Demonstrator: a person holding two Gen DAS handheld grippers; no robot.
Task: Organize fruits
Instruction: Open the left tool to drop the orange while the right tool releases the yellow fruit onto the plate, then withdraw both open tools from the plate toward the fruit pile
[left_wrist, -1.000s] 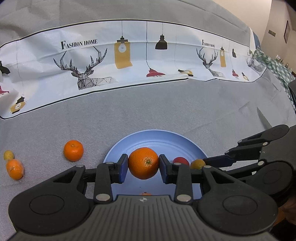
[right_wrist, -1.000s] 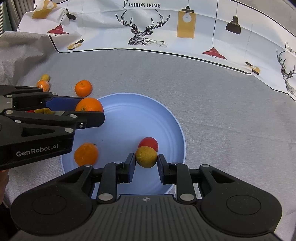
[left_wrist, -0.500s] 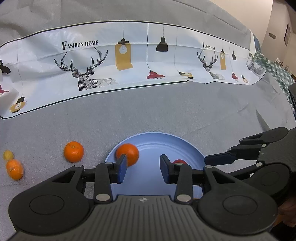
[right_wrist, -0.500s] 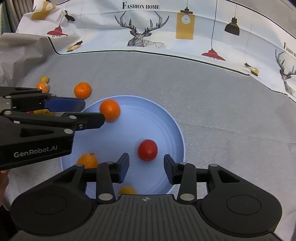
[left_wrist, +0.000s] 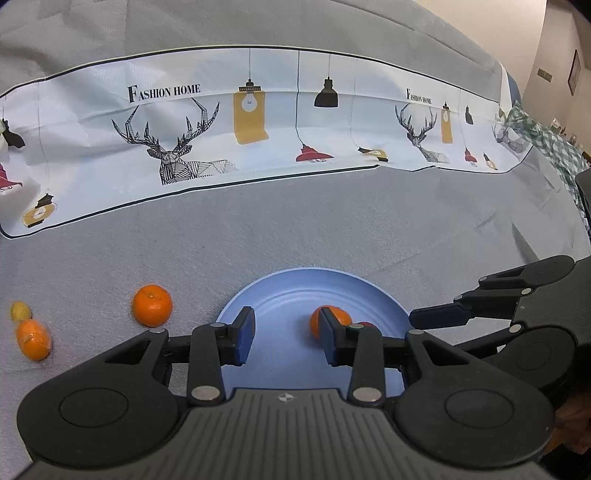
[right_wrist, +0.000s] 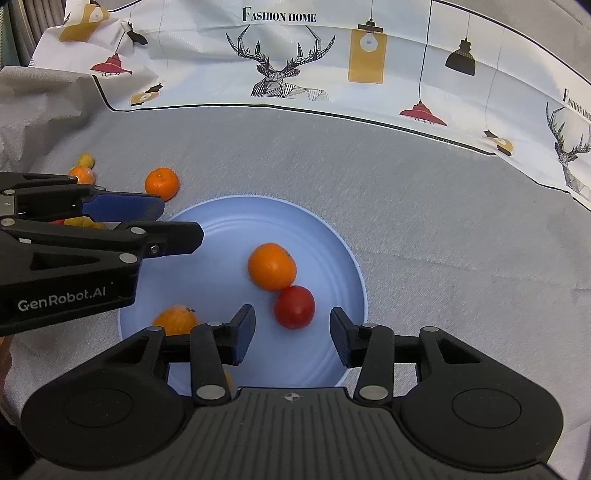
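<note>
A blue plate (right_wrist: 332, 236) lies on the grey cloth; it also shows in the left wrist view (left_wrist: 280, 295). On it lie an orange (right_wrist: 272, 266), touching a red fruit (right_wrist: 294, 307), and a second orange (right_wrist: 175, 319) at the near left. A yellow fruit (right_wrist: 228, 380) peeks out under my right gripper. My right gripper (right_wrist: 291, 336) is open and empty above the plate's near edge. My left gripper (left_wrist: 283, 336) is open and empty over the plate's left side; it also shows in the right wrist view (right_wrist: 162, 221). The orange (left_wrist: 317, 320) is partly hidden behind its right finger.
On the cloth left of the plate lie a mandarin (left_wrist: 152, 305), a smaller orange fruit (left_wrist: 33, 339) and a small yellow fruit (left_wrist: 20, 311). A white printed runner (left_wrist: 258, 122) crosses the far side. A green checked cloth (left_wrist: 546, 144) lies at the far right.
Both grippers opened and let go: the left dropped its orange, which rolled across the plate to the red fruit; the right released the yellow fruit. Both have drawn back.
</note>
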